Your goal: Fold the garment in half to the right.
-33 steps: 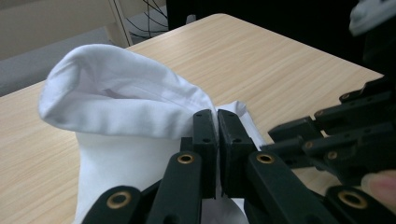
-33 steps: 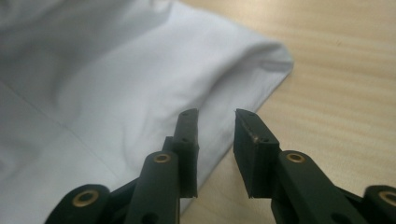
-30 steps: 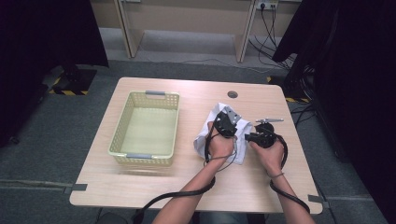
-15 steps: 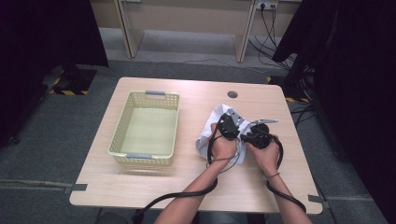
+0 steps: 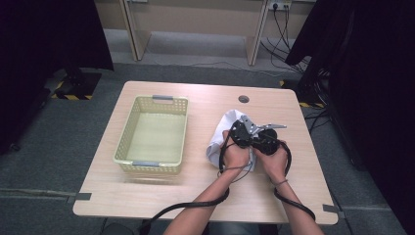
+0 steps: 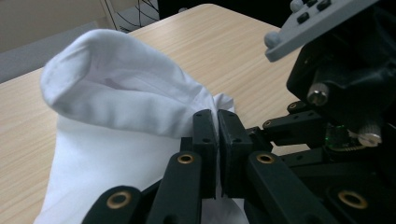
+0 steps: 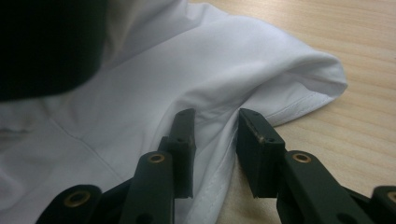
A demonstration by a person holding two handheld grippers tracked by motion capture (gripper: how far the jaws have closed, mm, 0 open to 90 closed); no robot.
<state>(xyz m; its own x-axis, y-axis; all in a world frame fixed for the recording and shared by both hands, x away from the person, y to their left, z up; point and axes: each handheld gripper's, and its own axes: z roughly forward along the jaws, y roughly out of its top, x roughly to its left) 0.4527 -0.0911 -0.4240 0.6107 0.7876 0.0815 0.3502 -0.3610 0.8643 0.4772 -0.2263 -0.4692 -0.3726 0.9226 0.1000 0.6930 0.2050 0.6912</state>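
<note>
A white cloth (image 5: 219, 134) lies crumpled on the right half of the counter (image 5: 205, 105), well apart from the basket. It is smooth, thin fabric with a stitched hem, bunched into soft folds; one fold (image 6: 112, 88) stands up as a rounded, tube-like ridge, another edge (image 7: 308, 88) lies on the wood.

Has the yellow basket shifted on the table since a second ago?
No. The yellow basket sits at the same spot on the table, left of the white cloth.
</note>
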